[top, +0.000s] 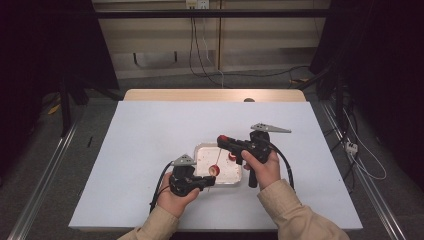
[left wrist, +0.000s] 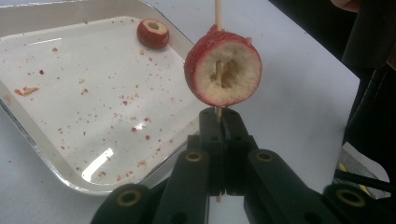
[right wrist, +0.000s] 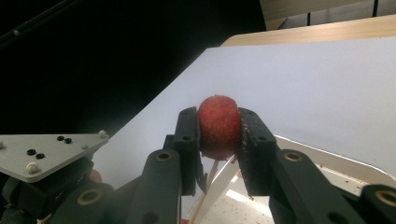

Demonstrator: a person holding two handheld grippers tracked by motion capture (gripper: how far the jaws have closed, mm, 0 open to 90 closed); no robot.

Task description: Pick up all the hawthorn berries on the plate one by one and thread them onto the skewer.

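Note:
A thin wooden skewer (left wrist: 217, 14) stands upright, and my left gripper (left wrist: 218, 117) is shut on its lower end. A cored red fruit (left wrist: 223, 66) with pale flesh is threaded on the skewer just above the jaws. In the high view my left gripper (top: 212, 180) sits at the near edge of the tray (top: 200, 150). My right gripper (top: 222, 140) hovers over the tray's far side, shut on a whole red fruit (right wrist: 218, 116), above the skewer (right wrist: 208, 181). Another cored red fruit (left wrist: 152, 33) lies in the tray (left wrist: 42, 154).
The metal tray is speckled with red crumbs and rests on a white table top (top: 150, 130). A wooden edge (top: 215, 95) runs along the table's far side. The left gripper's grey plate (right wrist: 44, 154) shows at the lower left of the right gripper view.

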